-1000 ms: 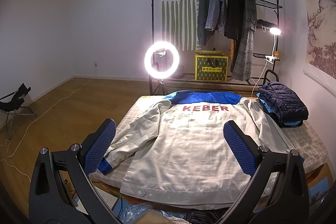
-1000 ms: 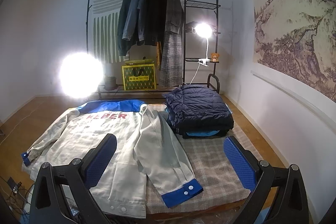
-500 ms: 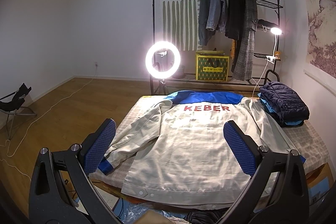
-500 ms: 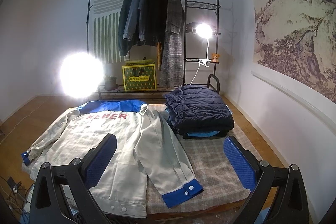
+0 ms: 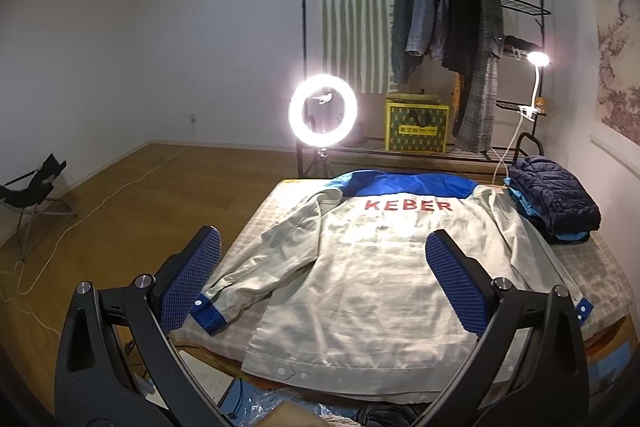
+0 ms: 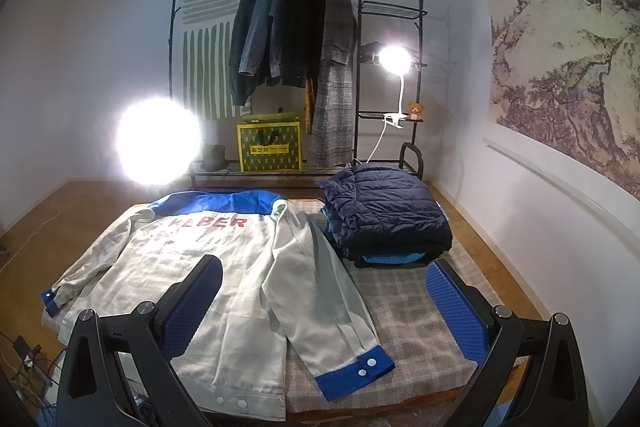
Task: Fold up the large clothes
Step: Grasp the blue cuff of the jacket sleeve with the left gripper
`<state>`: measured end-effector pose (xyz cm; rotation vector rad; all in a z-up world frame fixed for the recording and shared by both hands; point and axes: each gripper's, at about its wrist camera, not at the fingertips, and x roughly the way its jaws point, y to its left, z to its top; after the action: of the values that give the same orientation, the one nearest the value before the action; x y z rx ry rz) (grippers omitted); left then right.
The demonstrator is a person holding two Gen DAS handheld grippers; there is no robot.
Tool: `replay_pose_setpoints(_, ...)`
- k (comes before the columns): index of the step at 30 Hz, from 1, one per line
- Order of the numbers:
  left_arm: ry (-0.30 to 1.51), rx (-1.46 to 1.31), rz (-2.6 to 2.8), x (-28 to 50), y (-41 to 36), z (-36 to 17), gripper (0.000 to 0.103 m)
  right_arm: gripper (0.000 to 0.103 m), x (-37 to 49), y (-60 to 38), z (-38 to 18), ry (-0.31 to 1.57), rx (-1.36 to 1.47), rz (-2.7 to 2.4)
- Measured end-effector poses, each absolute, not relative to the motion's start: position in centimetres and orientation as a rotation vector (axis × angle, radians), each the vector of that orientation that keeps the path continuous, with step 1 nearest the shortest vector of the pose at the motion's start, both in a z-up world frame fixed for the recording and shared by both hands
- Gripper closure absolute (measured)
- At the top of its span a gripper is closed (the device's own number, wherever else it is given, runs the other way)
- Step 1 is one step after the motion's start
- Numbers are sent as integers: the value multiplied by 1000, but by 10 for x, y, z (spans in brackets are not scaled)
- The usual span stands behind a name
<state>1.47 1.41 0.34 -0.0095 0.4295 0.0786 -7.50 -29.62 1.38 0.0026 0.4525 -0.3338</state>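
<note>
Jacket (image 5: 372,267) flat, unmoved; both grippers unchanged, spread, empty.

My left camera looks out between its tongs (image 5: 322,281) from the near edge of the bed (image 5: 264,219), aimed at the far wall and pitched slightly down. My right camera sits further right at much the same height and range, facing the same way between its own tongs (image 6: 324,305). Neither is close to anything. Both views share the jacket (image 5: 372,267), the folded pile (image 6: 384,215), the rack (image 5: 440,39) and the ring light (image 5: 322,110).
</note>
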Motion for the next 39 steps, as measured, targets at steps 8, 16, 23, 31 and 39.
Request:
replay_pose_setpoints(8,467,-44,196,39,71,-27,0,0,-32,-284,10,464,-13,-277)
replay_pose_setpoints(16,636,-208,244,91,161,-99,8,0,8,-274,-17,426,31,-209)
replay_pose_setpoints(23,808,-501,276,131,247,-188,26,0,45,-273,-44,499,75,-165)
replay_pose_setpoints(31,905,-807,317,158,312,-273,26,0,60,-275,-57,551,110,-152)
replay_pose_setpoints(39,920,-906,371,177,337,-313,26,0,66,-269,-59,581,81,-175)
